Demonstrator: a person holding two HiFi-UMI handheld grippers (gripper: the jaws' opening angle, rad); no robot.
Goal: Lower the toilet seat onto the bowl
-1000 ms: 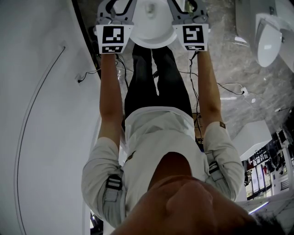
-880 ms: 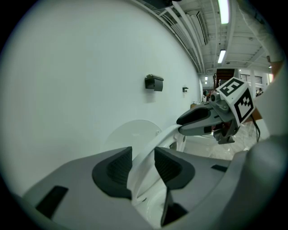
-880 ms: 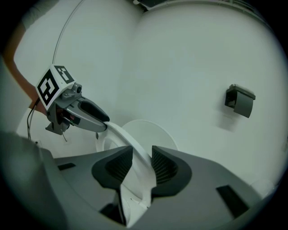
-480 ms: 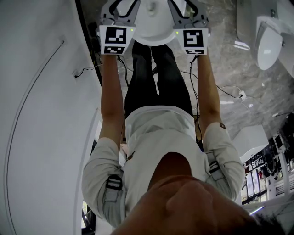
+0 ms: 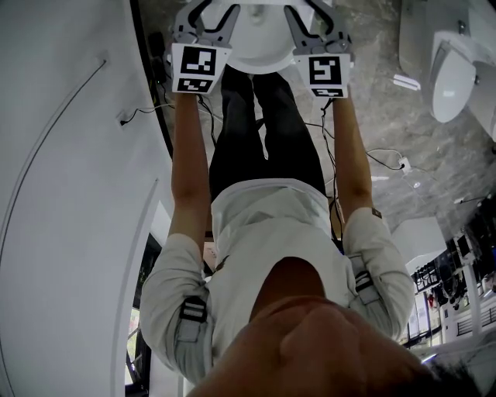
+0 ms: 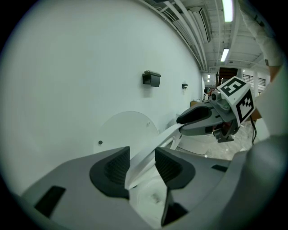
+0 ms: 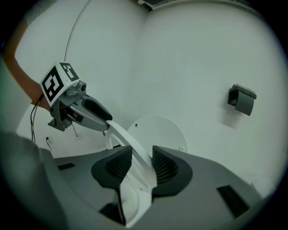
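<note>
The white toilet bowl point(image 5: 256, 43) is at the top of the head view, between my two grippers. My left gripper point(image 5: 208, 9) is on its left side and my right gripper point(image 5: 314, 9) on its right. In the left gripper view the toilet seat point(image 6: 155, 143) runs as a white band between the left gripper's point(image 6: 141, 164) pads and slants up to the right gripper point(image 6: 189, 119). In the right gripper view the seat point(image 7: 128, 141) passes between the right gripper's point(image 7: 141, 164) pads towards the left gripper point(image 7: 105, 121). The round lid point(image 7: 162, 130) stands upright at the wall. The bowl point(image 6: 150, 197) shows below the jaws.
A dark box point(image 6: 151, 78) is fixed on the curved white wall point(image 5: 70, 194). The person's legs point(image 5: 263, 124) stand just before the bowl. Cables point(image 5: 387, 155) lie on the marbled floor, and another white fixture point(image 5: 449, 70) stands at the right.
In the head view both marker cubes have drawn slightly inward, and the bowl has slid up towards the top edge. Both grippers stay at the bowl's sides.
</note>
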